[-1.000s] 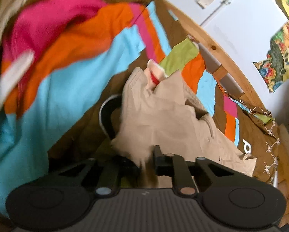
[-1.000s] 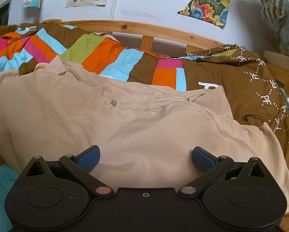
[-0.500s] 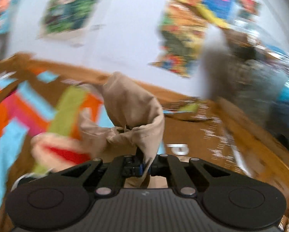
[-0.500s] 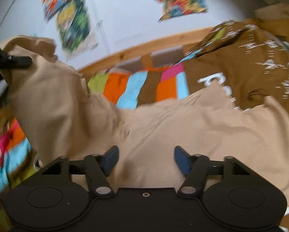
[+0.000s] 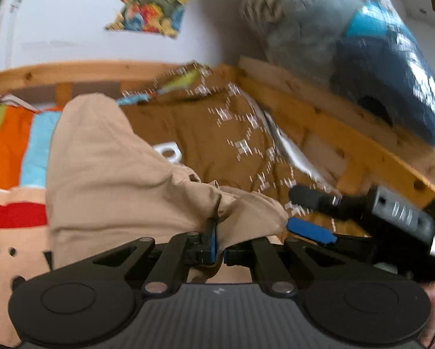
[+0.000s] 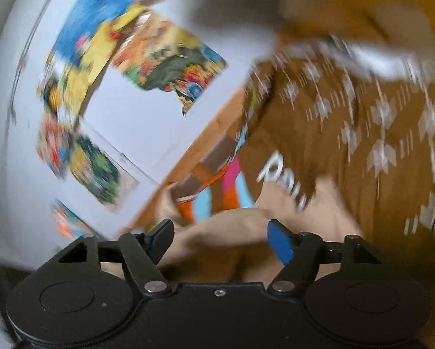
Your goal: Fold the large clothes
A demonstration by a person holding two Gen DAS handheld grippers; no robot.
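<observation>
Striped bedspread (image 5: 12, 148) in green, orange and light blue bands at far left of the left wrist view, lying on a bed with a wooden frame (image 5: 328, 128); below the bands, a tan patch with a red stripe. Beige garment (image 5: 107, 174), just right of the stripes, rises in a rounded fold and gathers down into the left gripper (image 5: 217, 247), whose fingers are pressed together on a bunched edge of the cloth. Brown blanket (image 5: 217, 133) with a white motif pattern lies behind and to the right of the garment. At right in the same view, the right gripper (image 5: 313, 215) reaches in from the side, one blue finger pad (image 5: 309, 231) just beside the garment's gathered end. Colourful poster (image 5: 150, 3) on the white wall above the bed. In the right wrist view, strongly blurred, several posters (image 6: 171, 67) fill the left; the right gripper (image 6: 220, 237) has its fingers spread apart, with a fold of the beige garment (image 6: 226, 229) lying between them; brown blanket (image 6: 363, 133) fills the right.
</observation>
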